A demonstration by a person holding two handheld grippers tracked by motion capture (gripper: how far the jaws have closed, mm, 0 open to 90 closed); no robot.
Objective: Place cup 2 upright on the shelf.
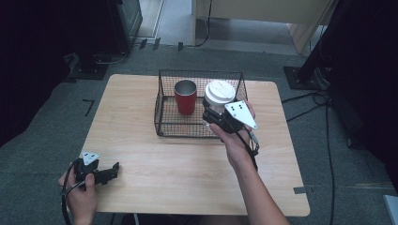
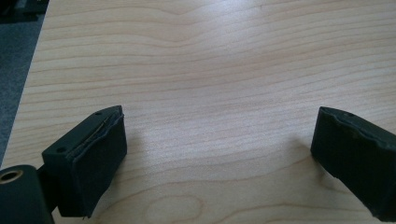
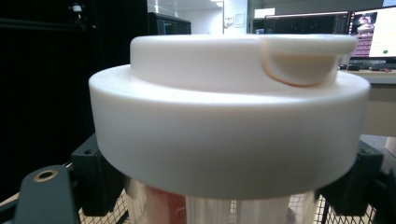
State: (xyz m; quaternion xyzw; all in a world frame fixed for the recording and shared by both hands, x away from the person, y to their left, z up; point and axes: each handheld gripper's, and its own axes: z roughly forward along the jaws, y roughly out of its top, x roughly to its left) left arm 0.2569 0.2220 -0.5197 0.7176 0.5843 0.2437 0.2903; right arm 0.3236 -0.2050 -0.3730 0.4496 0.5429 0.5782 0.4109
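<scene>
Clearly gripping the white-lidded cup [image 1: 218,96] under its lid with right gripper [image 1: 213,115] jaws, over the basket [image 1: 162,123] for placing; left gripper [image 1: 114,169] jaws spread, idle.

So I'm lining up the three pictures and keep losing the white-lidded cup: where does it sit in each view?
High view: the white-lidded cup is right of centre, over the wire basket's right half, held by the right gripper.
Left gripper view: not in it; bare wooden table between open jaws.
Right gripper view: the cup is at centre, close up, a jaw at each side below its lid.
Shared landmark: the wire basket.
</scene>
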